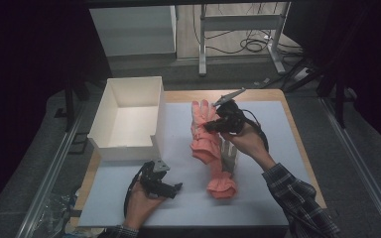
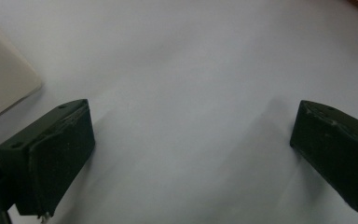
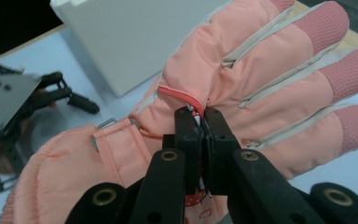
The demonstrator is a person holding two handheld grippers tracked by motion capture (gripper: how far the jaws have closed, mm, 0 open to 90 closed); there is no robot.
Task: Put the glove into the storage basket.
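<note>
A pink padded glove (image 1: 203, 134) (image 3: 261, 84) with beige seams and mesh fingertips lies stretched over the white table cover, fingers pointing away. My right gripper (image 1: 209, 127) (image 3: 203, 126) is shut on the glove's fabric near the base of the thumb, pinching a fold and lifting it a little. A second glove (image 1: 223, 173), pink with a grey palm, lies partly under the first toward the front. My left gripper (image 1: 176, 188) (image 2: 191, 140) hovers low over bare white cover at the front left, jaws wide apart and holding nothing.
An open white box (image 1: 129, 116) stands at the table's back left, close to the gloves. The white cover (image 1: 258, 198) spans most of the wooden tabletop. Table legs and cables (image 1: 248, 44) are on the floor beyond.
</note>
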